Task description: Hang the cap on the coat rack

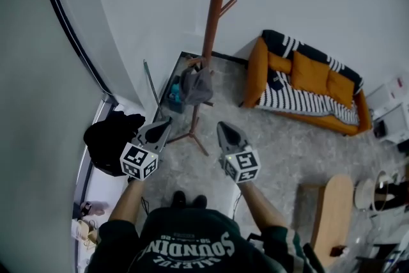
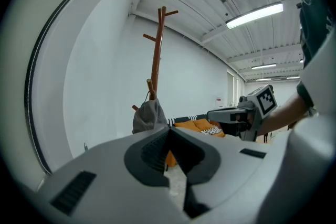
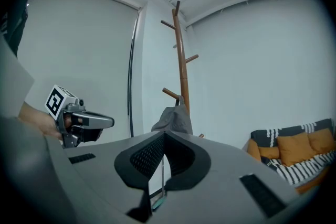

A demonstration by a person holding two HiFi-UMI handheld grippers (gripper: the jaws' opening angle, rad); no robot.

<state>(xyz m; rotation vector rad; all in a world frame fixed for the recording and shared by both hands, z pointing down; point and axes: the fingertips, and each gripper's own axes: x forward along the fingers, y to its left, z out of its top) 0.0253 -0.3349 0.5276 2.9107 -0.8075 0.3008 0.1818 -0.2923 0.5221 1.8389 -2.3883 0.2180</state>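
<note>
On coat rack (image 1: 216, 3), cap (image 1: 195, 85), beyond closed left tongs (image 1: 168, 121), right tongs (image 1: 221, 126)

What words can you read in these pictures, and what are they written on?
"SOUNDIN": big pale letters on the person's dark shirt, upside down in the head view; the word may run on past a fold.
Smaller line of print next to it on the shirt: too blurred to read.
Left marker cube and right marker cube: black-and-white square patterns, no words.
Small wall sign in the left gripper view: too small to read.
</note>
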